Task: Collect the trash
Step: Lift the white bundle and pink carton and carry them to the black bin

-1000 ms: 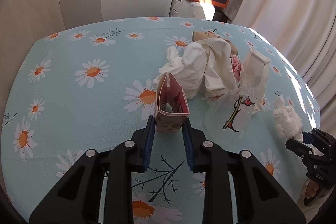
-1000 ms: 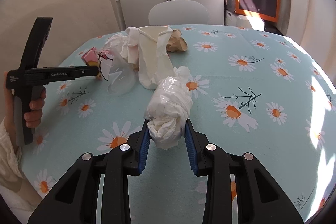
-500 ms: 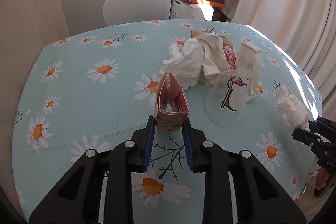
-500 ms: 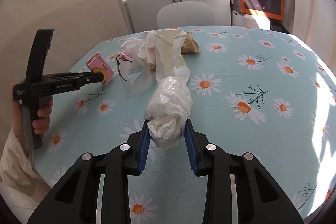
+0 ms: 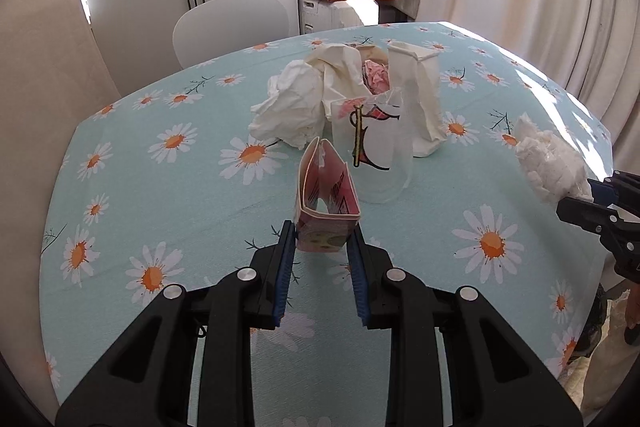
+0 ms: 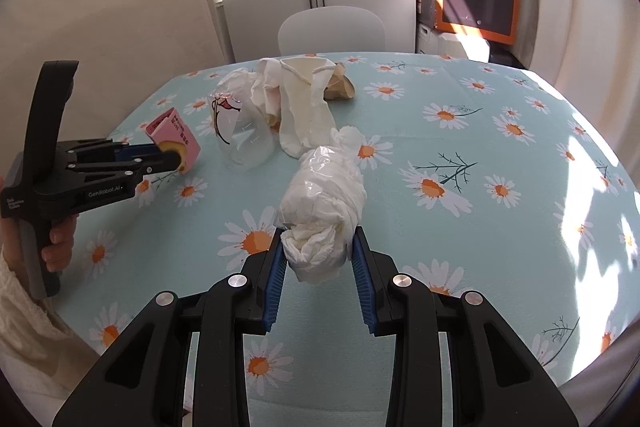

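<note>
Right now both claws are loaded. The left claw (image 5: 322, 247) is clamped on a small pink folded cardboard carton (image 5: 326, 203), its blue pads pressing the carton's two sides, and in the right wrist view the carton (image 6: 174, 139) appears raised off the round counter with the daisy-print turquoise cloth (image 6: 500, 147). The right claw (image 6: 318, 253) is closed on a crumpled white wad of tissue wrapped in thin clear plastic (image 6: 324, 211), which also looks held above the cloth.

Other trash lies in a cluster toward the far side of the counter: a clear plastic cup with a red and black drawing (image 5: 374, 151) standing mouth-down, a rumpled cream plastic bag (image 5: 416, 99) with something pink inside, loose white crumpled paper (image 5: 292, 107), and a brown paper scrap (image 6: 340, 87) behind them.

By my judgement, the step in hand is carrying two picked pieces to wherever the trash is gathered. No bin shows; the cream bag may be the target, but I cannot tell. The next move calls for bringing each piece over the receptacle's opening before letting go, one at a time.
</note>
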The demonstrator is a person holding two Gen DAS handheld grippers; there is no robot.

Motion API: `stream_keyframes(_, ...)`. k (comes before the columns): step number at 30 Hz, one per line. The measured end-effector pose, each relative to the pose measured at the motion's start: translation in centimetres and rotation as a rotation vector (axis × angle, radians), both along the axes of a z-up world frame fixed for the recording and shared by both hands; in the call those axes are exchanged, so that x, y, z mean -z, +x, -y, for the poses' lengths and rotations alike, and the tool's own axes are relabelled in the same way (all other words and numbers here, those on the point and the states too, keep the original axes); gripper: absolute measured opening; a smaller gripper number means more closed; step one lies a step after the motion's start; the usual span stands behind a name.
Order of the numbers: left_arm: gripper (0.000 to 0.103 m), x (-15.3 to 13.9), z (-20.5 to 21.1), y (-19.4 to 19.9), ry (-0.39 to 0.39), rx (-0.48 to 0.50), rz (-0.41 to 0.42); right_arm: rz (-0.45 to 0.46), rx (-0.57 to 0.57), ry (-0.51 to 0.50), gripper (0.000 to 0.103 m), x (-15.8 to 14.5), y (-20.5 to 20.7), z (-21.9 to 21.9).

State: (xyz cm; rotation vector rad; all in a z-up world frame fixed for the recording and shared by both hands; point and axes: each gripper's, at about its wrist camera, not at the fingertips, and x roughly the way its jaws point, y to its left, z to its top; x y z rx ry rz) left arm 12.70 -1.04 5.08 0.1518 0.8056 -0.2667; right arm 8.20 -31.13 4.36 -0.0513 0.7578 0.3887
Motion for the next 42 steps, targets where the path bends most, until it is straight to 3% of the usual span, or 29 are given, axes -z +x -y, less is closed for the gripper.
stream_keyframes(10, 0.027, -0.6, 4.5, -0.8, 0.007, 0.094, 0.027, 0.006, 0.073, -0.013, 0.030, -0.3, -1.9, 2.7)
stream_keyframes(20, 0.027, -0.6, 10.6, -2.0, -0.006, 0.246, 0.026, 0.033, 0.163, -0.038, 0.030, -0.8, -4.2, 6.5)
stream_keyframes(32, 0.027, -0.5, 17.3, -3.1, -0.017, 0.391, 0.026, 0.068, 0.339, -0.028, 0.030, -1.6, -7.1, 14.0)
stream_keyframes(42, 0.027, -1.6, 22.9, -4.8, -0.096, 0.541, 0.011, 0.105, 0.517, -0.056, 0.030, -2.5, -11.1, 20.2)
